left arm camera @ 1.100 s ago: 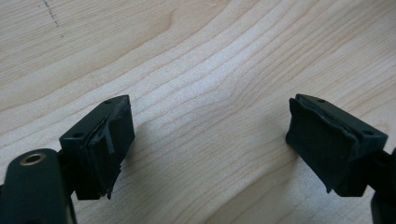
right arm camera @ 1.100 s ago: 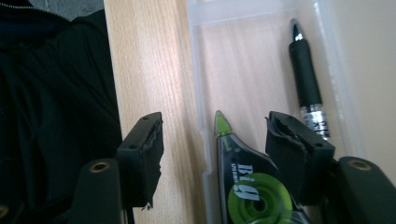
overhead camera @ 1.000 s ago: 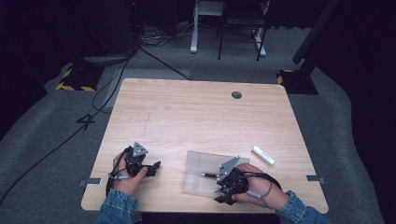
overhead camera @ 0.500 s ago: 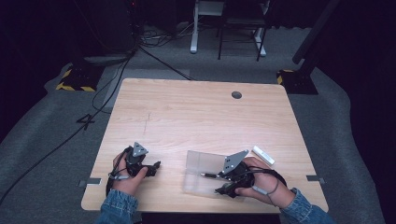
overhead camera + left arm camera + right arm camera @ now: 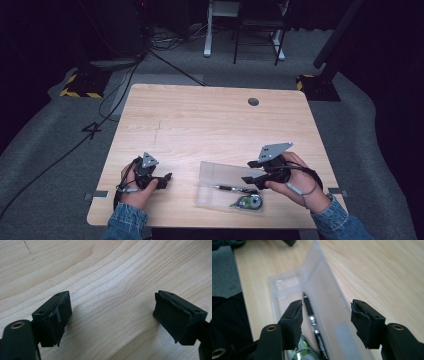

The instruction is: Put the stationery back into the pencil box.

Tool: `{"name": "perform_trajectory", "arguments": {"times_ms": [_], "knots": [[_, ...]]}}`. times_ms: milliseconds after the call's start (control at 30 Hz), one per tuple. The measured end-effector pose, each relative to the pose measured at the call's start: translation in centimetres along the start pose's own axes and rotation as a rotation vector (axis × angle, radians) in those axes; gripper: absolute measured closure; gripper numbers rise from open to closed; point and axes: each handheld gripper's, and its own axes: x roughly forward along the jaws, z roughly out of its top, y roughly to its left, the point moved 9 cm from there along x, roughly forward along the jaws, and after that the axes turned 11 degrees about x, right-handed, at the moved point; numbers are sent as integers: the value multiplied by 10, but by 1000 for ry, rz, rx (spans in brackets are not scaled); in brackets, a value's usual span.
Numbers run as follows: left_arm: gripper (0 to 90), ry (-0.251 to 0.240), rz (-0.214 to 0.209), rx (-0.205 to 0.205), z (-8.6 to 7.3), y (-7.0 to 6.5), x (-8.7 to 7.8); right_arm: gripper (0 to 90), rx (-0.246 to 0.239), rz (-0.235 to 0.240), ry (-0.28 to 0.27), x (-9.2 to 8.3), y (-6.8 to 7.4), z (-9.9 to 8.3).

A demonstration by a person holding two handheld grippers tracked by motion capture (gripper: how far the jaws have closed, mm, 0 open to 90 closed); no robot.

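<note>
From the high view I see my right gripper (image 5: 248, 178) held above the open clear box (image 5: 220, 197) near the table's (image 5: 210, 125) front edge, right of centre. Inside lie a pen (image 5: 231, 188) and a round greenish item (image 5: 248, 202), perhaps a tape roll; it is too small to say. The lid (image 5: 220, 170) lies back toward the table's middle.

The right gripper view gives what the high one cannot: the jaws stand apart, have just been closing a little, and grip nothing. The pen (image 5: 313, 322) lies in the tray below the gap, and the lid (image 5: 329, 305) rises on edge just beside it, also unpinched. A green glassy curve (image 5: 305, 355) peeks in at the bottom.

My left gripper (image 5: 162, 180) rests low near the front left. Its own view shows the jaws spread wide over bare wood (image 5: 112, 277).
</note>
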Motion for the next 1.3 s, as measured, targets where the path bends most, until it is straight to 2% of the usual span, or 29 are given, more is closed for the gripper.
{"name": "perform_trajectory", "arguments": {"times_ms": [100, 167, 267, 400, 467, 533, 733, 767, 1000, 1100, 1133, 1300], "knots": [[150, 0, 2, 2, 0, 0, 0, 439, 34, -31, -21, -8, -15, 0], [150, 0, 0, 0, 0, 0, 0, 443, 54, -72, -17, -16, -31, -3], [150, 0, 0, 0, 0, 0, 0, 446, 68, -91, -16, -19, -39, -5], [150, 0, 1, 0, 0, 0, 0, 453, 105, -127, -14, -28, -59, -11], [150, 0, 0, 0, 0, 0, 0, 456, 128, -160, 2, -31, -72, -19], [150, 0, 0, 0, 0, 0, 0, 456, 131, -170, 9, -31, -75, -21], [150, 0, 0, 0, 0, 0, 0, 469, 197, -236, 75, -27, -104, -47], [150, 0, 0, 0, 0, 0, 0, 482, 218, -249, 96, -24, -113, -56], [150, -1, 0, 0, 0, 0, 0, 500, 273, -276, 157, -17, -131, -77], [150, -1, 0, 0, 0, 0, 0, 506, 291, -282, 187, -13, -135, -86], [150, 0, 0, 1, 0, 0, 0, 522, 303, -288, 218, -10, -137, -93], [150, 3, -3, 0, 0, 0, 0, 538, 325, -280, 251, -4, -138, -103]]}}
